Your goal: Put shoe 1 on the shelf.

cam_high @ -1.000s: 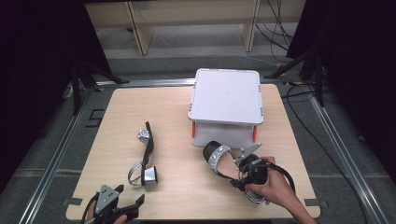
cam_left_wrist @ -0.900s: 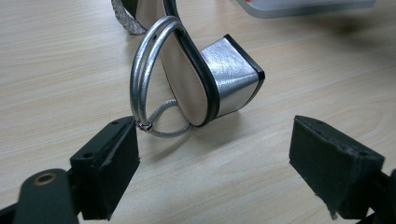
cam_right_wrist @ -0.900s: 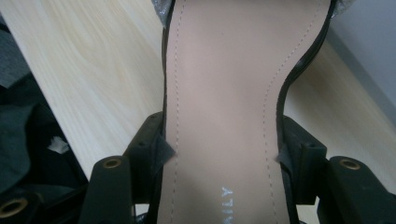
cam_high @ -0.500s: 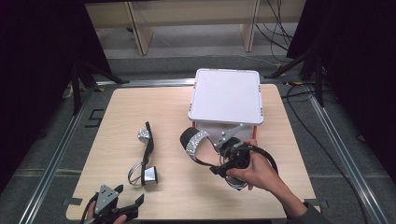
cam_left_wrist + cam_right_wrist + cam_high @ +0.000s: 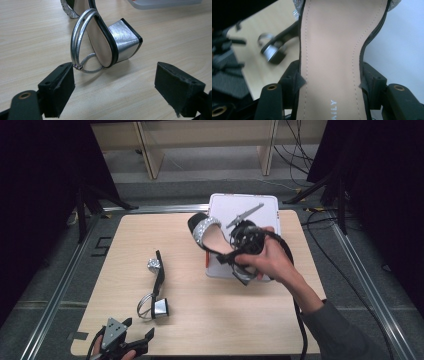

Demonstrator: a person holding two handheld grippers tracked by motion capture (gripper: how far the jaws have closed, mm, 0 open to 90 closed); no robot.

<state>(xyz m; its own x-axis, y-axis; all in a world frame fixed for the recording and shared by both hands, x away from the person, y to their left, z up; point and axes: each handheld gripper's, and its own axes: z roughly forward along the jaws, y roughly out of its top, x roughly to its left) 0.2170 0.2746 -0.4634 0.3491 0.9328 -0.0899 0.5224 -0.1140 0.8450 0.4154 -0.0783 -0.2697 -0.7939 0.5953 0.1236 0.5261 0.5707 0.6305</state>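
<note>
Sandals are the work here: one sandal (image 5: 212,236) is clamped across its insole by the right gripper (image 5: 239,251), whose pads press the black sole edges from both sides, as the right gripper view shows (image 5: 329,62), a hold at the waist of the shoe that keeps the toe strap free and the sole level. It hangs in the upper middle of the high view, over the near-left part of the white box (image 5: 260,210), which suggests the box is where it is meant to go; whether the lid is on I cannot say for sure from this angle. The other sandal (image 5: 156,287) lies on its side on the table (image 5: 240,320), lower left of centre, its silver block heel (image 5: 125,41) and loop strap turned toward the left gripper (image 5: 122,342). That tool rests at the bottom left edge with jaws spread wide and nothing between them (image 5: 113,92), lined up on the heel. Open wood surrounds the lying shoe, so there is room to approach; the box's near edge sits close under the carried sandal and is the one thing to clear.
</note>
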